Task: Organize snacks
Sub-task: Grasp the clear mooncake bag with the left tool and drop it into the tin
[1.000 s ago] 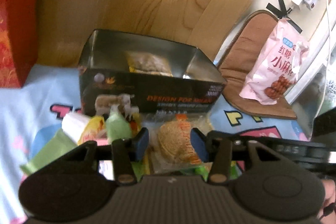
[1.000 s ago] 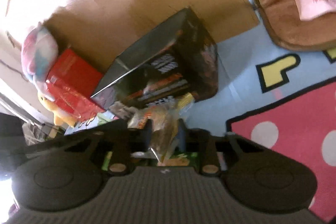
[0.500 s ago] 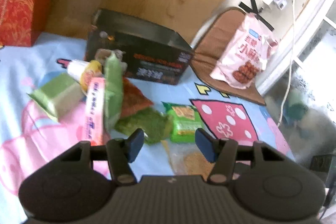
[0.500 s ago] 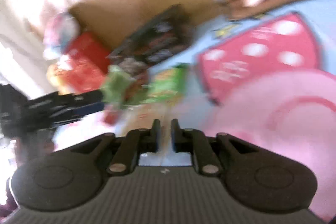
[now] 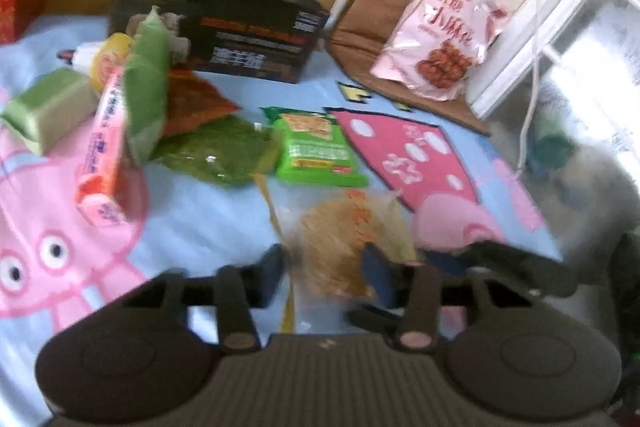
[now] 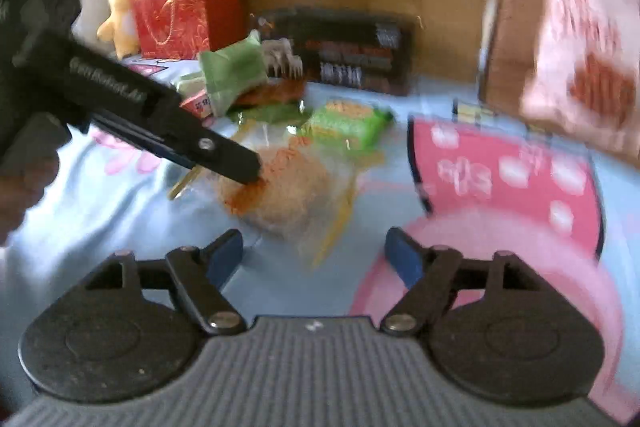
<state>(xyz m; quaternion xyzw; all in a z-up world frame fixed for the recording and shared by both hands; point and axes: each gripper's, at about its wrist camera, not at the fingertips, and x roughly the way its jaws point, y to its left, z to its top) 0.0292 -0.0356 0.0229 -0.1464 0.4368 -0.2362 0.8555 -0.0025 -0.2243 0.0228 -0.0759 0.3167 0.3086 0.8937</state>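
Both grippers have changed since half a second ago. From the left wrist view, the left gripper (image 5: 324,273) has dropped lower over the clear noodle packet (image 5: 352,243), which previously lay just ahead of its fingers and now sits between them; the jaws stand apart, and blur hides whether they touch it. Behind, the green snack pack (image 5: 314,151), the dark green bag (image 5: 218,151), the pink tube (image 5: 102,151) and the black box (image 5: 224,27) lie on the cartoon play mat (image 5: 208,227), with a pink bag (image 5: 440,27) leaning on a brown cushion (image 5: 360,39) by the white wall. From the right wrist view, the right gripper (image 6: 316,257), which was pinched nearly closed on the packet's film, now stands wide apart and holds nothing; the noodle packet (image 6: 296,187) lies on the mat just ahead, with the left gripper's tip (image 6: 240,167) on its top. A red gift bag (image 6: 180,7) and plush toys stand at the wooden wall.
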